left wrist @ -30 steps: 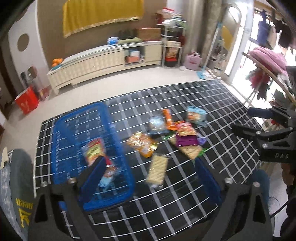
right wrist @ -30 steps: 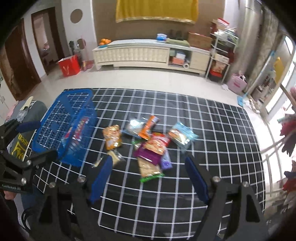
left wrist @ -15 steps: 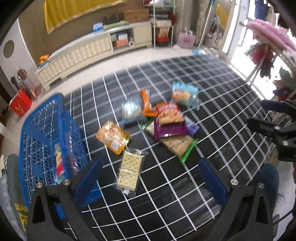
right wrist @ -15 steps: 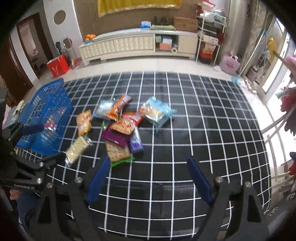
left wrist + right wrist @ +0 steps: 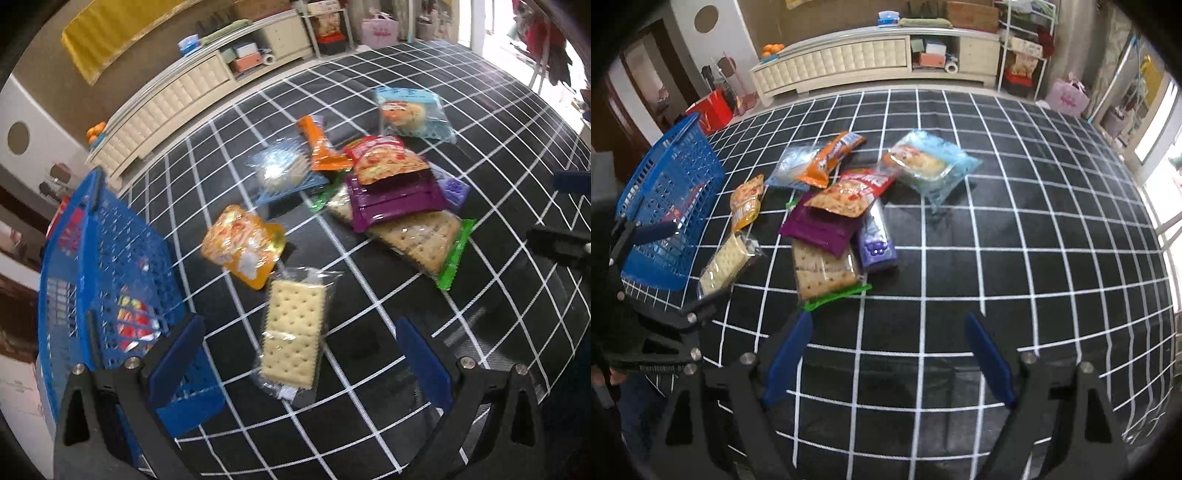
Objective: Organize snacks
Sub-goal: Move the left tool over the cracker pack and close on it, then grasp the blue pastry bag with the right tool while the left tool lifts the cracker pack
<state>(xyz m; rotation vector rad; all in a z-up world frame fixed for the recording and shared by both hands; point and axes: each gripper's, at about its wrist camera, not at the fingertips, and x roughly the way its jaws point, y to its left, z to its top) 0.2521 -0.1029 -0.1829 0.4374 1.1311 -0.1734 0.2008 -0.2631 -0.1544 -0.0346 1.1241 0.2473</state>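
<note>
The left gripper (image 5: 299, 354) hangs with its jaws spread wide and empty over the clear-wrapped cracker pack (image 5: 292, 334), which lies on the black grid cloth (image 5: 498, 325) just beside the blue basket (image 5: 107, 258) at the cloth's left edge; one red packet (image 5: 131, 325) lies inside that basket. The right gripper (image 5: 888, 354) is likewise wide and holds nothing, near the cloth's front edge, with the heap of snacks ahead of it: a purple pouch (image 5: 820, 229), a green-edged cracker pack (image 5: 823, 273) and a light blue bag (image 5: 932, 166).
</note>
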